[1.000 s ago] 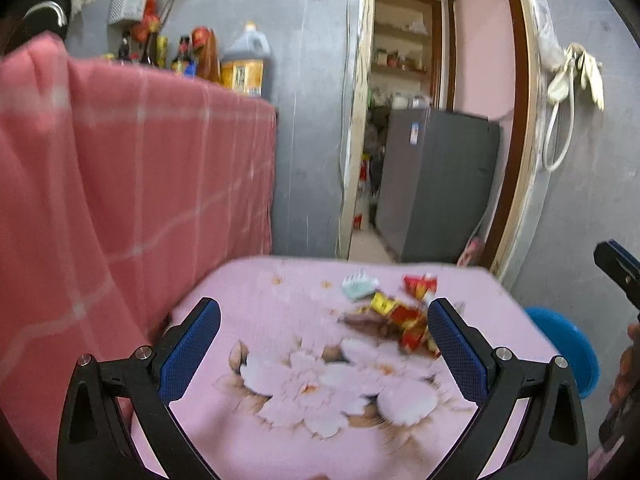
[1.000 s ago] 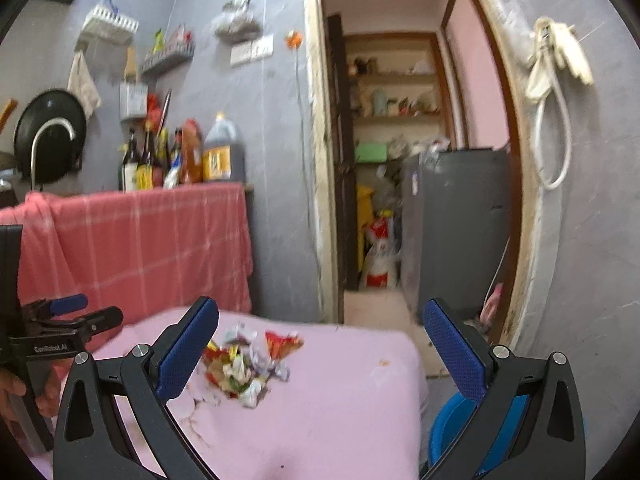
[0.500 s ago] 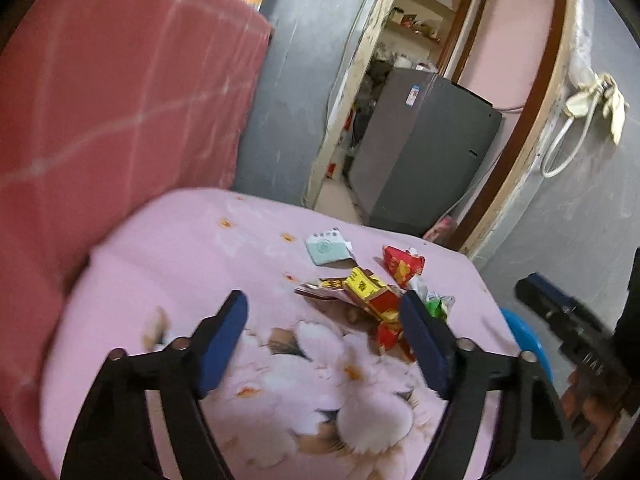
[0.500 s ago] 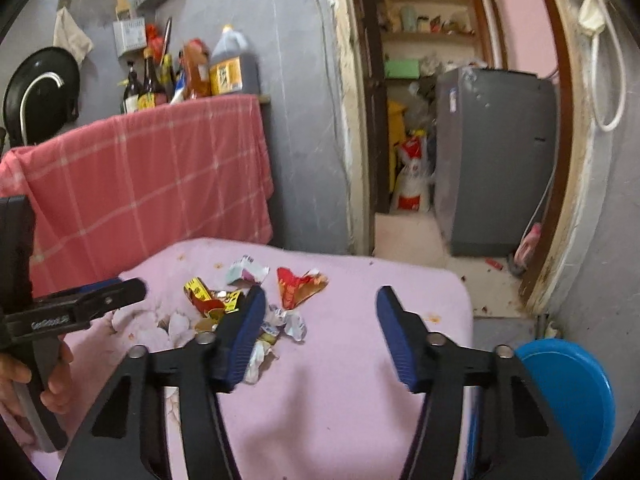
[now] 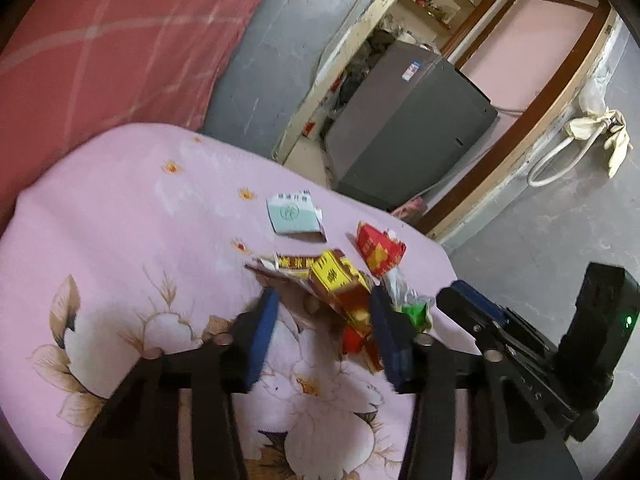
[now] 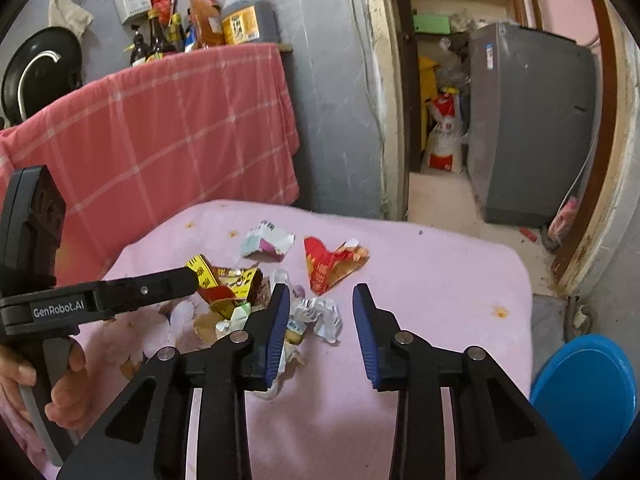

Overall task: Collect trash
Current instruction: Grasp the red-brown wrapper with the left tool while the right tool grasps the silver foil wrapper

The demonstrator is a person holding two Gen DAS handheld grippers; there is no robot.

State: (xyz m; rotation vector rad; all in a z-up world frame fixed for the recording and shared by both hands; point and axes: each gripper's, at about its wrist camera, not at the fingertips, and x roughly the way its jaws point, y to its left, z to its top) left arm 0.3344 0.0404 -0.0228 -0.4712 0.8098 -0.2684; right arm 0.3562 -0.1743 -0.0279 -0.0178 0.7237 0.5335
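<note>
Left wrist view: left gripper (image 5: 322, 326), jaws parted, straddles crumpled yellow-red snack wrapper (image 5: 340, 284) in litter heap mid pink floral tablecloth (image 5: 120, 220). Right gripper (image 6: 320, 320) parted around crinkled silver foil wrapper (image 6: 320, 316). Likely light, limp, slippery; pinch bunched folds.

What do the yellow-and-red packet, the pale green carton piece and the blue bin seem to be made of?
Yellow-and-red packet: probably printed card or coated paper, slightly glossy, with creased, boxy folds.
Pale green carton piece: thin matte cardboard, flattened, with torn white edges.
Blue bin: likely moulded plastic, with a smooth, uniform sheen and a rounded rim.
</note>
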